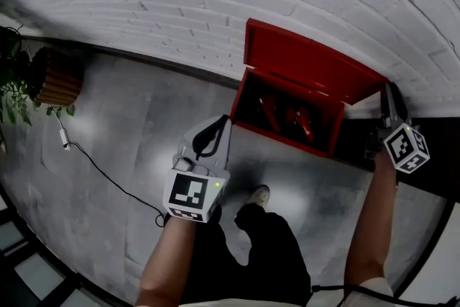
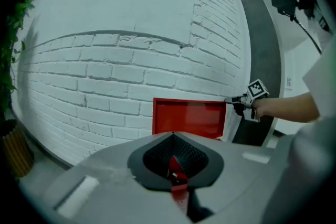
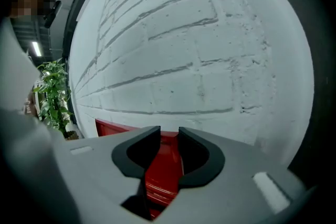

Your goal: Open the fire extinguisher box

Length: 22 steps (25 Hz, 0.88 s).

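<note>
A red fire extinguisher box [image 1: 327,127] stands on the grey floor against a white brick wall. Its lid [image 1: 309,61] is raised and leans back toward the wall, and red extinguishers [image 1: 287,115] lie inside. My right gripper [image 1: 389,88] is at the lid's upper right corner. In the right gripper view the red lid edge [image 3: 165,165] fills the gap between the pads of my right gripper [image 3: 169,136], which is shut on it. My left gripper [image 1: 218,122] hangs in front of the box, apart from it and shut on nothing. From the left gripper [image 2: 174,139] view, the lid [image 2: 189,118] and the right gripper [image 2: 233,101] show ahead.
A potted plant in a slatted planter [image 1: 54,75] stands at the far left by the wall. A thin cable [image 1: 108,180] runs across the floor. The person's shoe [image 1: 259,194] is just in front of the box. A dark strip [image 1: 431,180] borders the wall at the right.
</note>
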Tool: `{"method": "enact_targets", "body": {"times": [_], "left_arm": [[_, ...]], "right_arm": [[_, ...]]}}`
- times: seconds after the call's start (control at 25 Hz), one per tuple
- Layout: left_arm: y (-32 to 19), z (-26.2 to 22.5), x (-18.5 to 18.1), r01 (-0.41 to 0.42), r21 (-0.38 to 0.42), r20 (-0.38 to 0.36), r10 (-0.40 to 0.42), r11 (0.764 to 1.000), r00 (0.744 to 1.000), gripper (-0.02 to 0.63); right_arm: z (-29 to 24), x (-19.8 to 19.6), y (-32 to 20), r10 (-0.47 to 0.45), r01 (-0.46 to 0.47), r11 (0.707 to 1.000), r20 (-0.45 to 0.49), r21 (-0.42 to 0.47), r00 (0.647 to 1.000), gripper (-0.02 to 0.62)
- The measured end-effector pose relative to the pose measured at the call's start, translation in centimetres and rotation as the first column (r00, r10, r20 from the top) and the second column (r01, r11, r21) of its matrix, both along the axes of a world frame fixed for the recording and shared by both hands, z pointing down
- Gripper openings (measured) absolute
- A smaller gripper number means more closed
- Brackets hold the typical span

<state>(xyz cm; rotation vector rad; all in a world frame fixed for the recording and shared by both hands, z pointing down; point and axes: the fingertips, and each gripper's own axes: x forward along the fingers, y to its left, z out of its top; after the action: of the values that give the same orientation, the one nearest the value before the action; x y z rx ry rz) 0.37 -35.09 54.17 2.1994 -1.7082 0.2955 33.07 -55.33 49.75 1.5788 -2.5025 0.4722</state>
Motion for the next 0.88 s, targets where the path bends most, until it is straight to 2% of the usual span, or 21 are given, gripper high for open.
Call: {"method": "enact_targets", "body": {"times": [0.32,0.56,0.68,0.88], "left_arm": [[-0.9,0.0,0.5,-0.007,0.001,-0.01,0.007,1.0,1.0,0.005],[-1.9,-1.5,2.7,-0.075,0.017,0.004,0.075,0.997,0.997,0.005],[-1.7,-3.5,3.2,-0.113,0.02,0.02,0.112,0.993,0.993,0.005],[0.1,-8.1,2.2,-0.125,-0.004,0.006,0.125,0.992,0.992,0.005]], "right_arm": [[-0.6,0.4,1.8,-0.01,0.012,0.998,-0.028,0.065,1.0,0.109],[0.4,-1.6,8.9,-0.127,0.132,0.99,-0.086,0.053,0.988,0.053],[0.1,-2.7,13.2,-0.173,0.176,0.984,-0.076,0.031,0.982,0.021],[-3.2,-3.5,19.2,-0.155,0.155,0.988,-0.017,0.018,0.988,0.008]]}}
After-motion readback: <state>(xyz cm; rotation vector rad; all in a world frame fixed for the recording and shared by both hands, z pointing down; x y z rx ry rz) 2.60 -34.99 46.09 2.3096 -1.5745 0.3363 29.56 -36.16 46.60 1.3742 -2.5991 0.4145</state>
